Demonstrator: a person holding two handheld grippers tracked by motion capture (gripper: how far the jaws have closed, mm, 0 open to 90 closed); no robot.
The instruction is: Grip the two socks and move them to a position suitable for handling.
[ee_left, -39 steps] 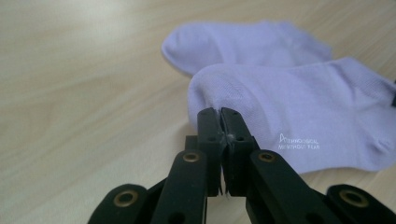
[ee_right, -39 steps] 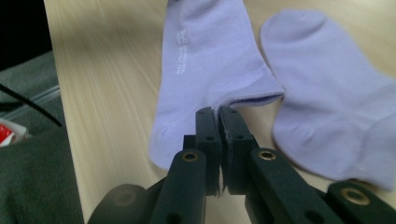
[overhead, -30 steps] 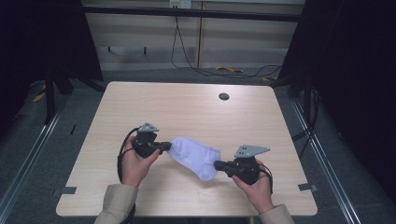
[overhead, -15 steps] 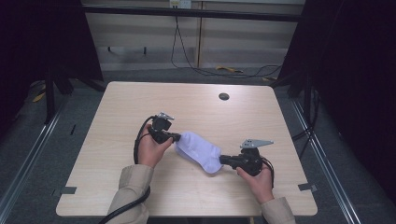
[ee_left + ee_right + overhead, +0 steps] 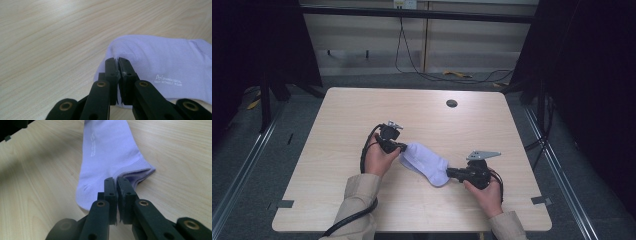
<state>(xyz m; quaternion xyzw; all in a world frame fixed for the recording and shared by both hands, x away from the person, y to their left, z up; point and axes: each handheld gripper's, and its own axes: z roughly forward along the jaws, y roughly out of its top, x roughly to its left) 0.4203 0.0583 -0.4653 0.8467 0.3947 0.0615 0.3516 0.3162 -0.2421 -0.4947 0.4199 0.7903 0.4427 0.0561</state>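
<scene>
Sock (image 5: 426,162) lies diagonally on table (image 5: 337,125), each end pinched by a hand-held gripper (image 5: 403,148).

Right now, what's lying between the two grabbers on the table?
A pale purple sock lies stretched on the table between the left gripper and the right gripper; each pinches one end, as the high view shows.
</scene>
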